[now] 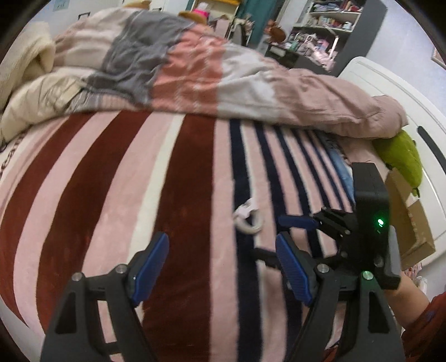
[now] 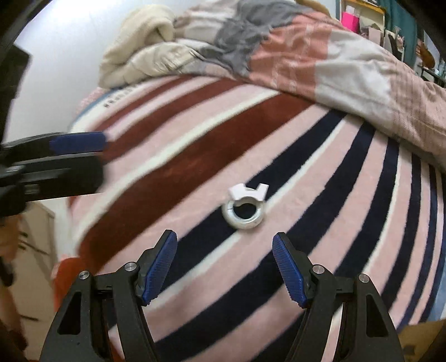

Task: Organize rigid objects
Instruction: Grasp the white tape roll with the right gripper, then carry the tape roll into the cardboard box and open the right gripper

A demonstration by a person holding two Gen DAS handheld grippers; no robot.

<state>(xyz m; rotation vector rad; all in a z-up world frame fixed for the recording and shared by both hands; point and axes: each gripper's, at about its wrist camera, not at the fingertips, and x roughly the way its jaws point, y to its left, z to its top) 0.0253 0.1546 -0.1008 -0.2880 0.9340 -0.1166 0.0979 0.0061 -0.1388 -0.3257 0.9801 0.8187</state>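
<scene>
A small white plastic ring clamp point(image 2: 244, 210) with two short lugs lies flat on the striped blanket point(image 2: 320, 222), across a navy stripe. My right gripper point(image 2: 224, 271) hovers just short of it, open, with nothing between its blue pads point(image 2: 160, 271). In the left wrist view the same clamp point(image 1: 248, 220) lies ahead and slightly right of my left gripper point(image 1: 223, 264), which is also open and holds nothing. The right gripper's black body point(image 1: 370, 211) stands close on the right there, with a green light lit. The left gripper's blurred body point(image 2: 55, 164) shows at the left edge of the right wrist view.
A crumpled pink, grey and cream duvet point(image 1: 195, 72) is heaped along the far side of the bed. A cardboard box point(image 1: 409, 222) and a green soft item point(image 1: 401, 156) sit at the bed's right edge by a white footboard point(image 1: 390, 83). Cluttered shelves point(image 1: 329, 25) stand beyond.
</scene>
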